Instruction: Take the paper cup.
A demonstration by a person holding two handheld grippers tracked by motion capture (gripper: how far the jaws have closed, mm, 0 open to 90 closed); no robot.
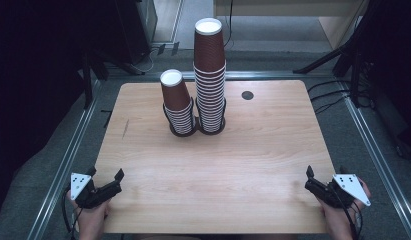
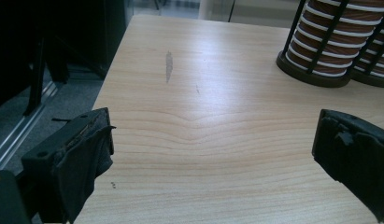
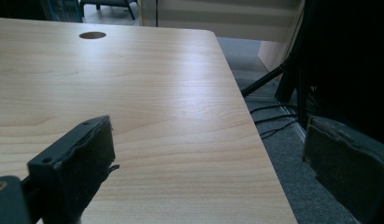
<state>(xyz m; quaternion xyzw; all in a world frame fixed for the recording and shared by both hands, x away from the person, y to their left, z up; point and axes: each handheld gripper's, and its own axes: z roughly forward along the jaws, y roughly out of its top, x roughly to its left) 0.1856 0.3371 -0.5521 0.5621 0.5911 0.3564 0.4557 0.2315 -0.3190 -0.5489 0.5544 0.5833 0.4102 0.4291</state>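
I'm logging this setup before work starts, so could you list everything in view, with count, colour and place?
tall cup stack: one, brown cups with white rims, upside down in the right ring of the holder, mid-table toward the far edge.
short cup stack: one, brown with white rims, upside down in the left ring.
holder: one, black wire, two rings side by side.
cable hole: one, dark, right of the stacks.
table: one, light wood.
cables: several, black, on the grey floor at the right.
left gripper: black, near left corner, jaws open, nothing between them.
right gripper: black, near right corner, jaws open, nothing between them.
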